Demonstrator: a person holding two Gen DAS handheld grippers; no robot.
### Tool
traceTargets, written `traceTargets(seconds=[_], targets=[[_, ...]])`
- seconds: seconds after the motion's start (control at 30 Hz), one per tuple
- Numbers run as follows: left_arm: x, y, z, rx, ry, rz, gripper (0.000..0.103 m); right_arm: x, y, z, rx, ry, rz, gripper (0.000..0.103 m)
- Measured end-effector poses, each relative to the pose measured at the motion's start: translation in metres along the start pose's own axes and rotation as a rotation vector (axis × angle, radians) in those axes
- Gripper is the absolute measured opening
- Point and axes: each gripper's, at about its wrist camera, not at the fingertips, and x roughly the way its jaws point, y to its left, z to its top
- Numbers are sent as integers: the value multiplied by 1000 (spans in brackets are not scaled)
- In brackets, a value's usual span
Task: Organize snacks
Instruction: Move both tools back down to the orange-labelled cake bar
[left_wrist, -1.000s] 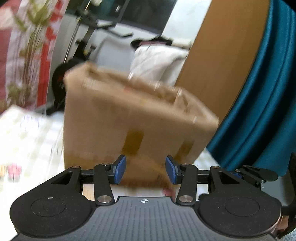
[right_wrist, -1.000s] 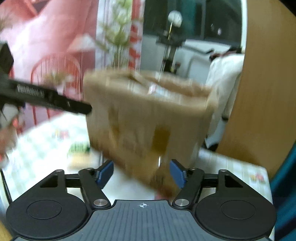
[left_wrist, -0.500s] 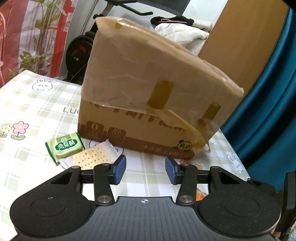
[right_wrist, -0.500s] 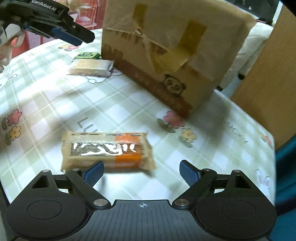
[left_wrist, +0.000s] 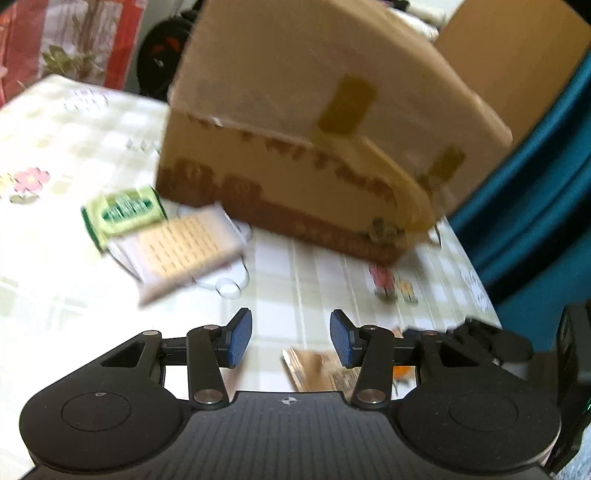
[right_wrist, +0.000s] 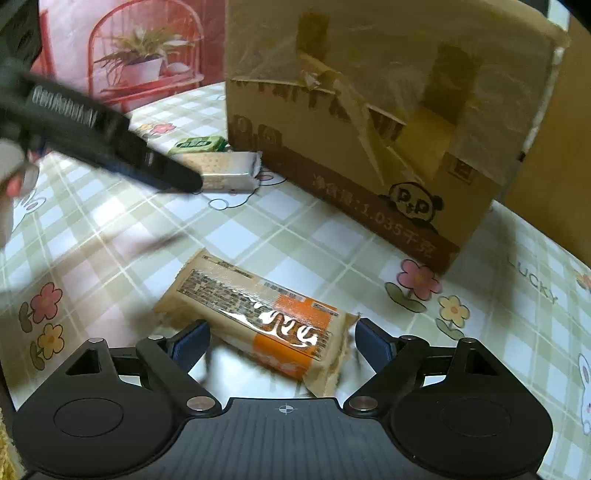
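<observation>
An orange and tan snack pack (right_wrist: 258, 317) lies flat on the checked tablecloth (right_wrist: 314, 229). My right gripper (right_wrist: 282, 339) hangs just over it; its jaws are closing with the pack between them, and the pads are clear of it. A cracker pack (left_wrist: 184, 251) and a small green snack (left_wrist: 123, 212) lie side by side by the taped cardboard box (left_wrist: 314, 129). My left gripper (left_wrist: 291, 343) is open and empty, short of the crackers. One finger of the left gripper (right_wrist: 110, 144) crosses the right wrist view above the crackers (right_wrist: 225, 170).
The tall cardboard box (right_wrist: 369, 110) stands at the back of the table and blocks the far side. A teal curtain (left_wrist: 535, 184) hangs to the right past the table edge. A person's hand (right_wrist: 14, 184) shows at the left edge.
Both grippers have sunk toward the table. The right jaws stand wider than a second ago and the orange pack now sits between them. The left gripper came closer to the crackers.
</observation>
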Motion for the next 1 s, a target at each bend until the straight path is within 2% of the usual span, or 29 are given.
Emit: traceTargets(seconds=[0.07,0.13,0.33,0.67,1.0], targets=[[7,-3,-5,-8,30,-25,49,-1,-4,-3,30,-3,9,83],[13,-7,-9,-16,54,-46,49,-2,-6,-6,52,-1,20,73],[25,-9,-22,-28,103,-43,50,-4,-5,-9,105,-29,54,63],[31,-4,-28,-45,103,-33,55,-6,-2,-14,124,-48,57,51],[28,-6,-30,-33,85,-35,55,-6,-1,-15,140,-50,51,47]])
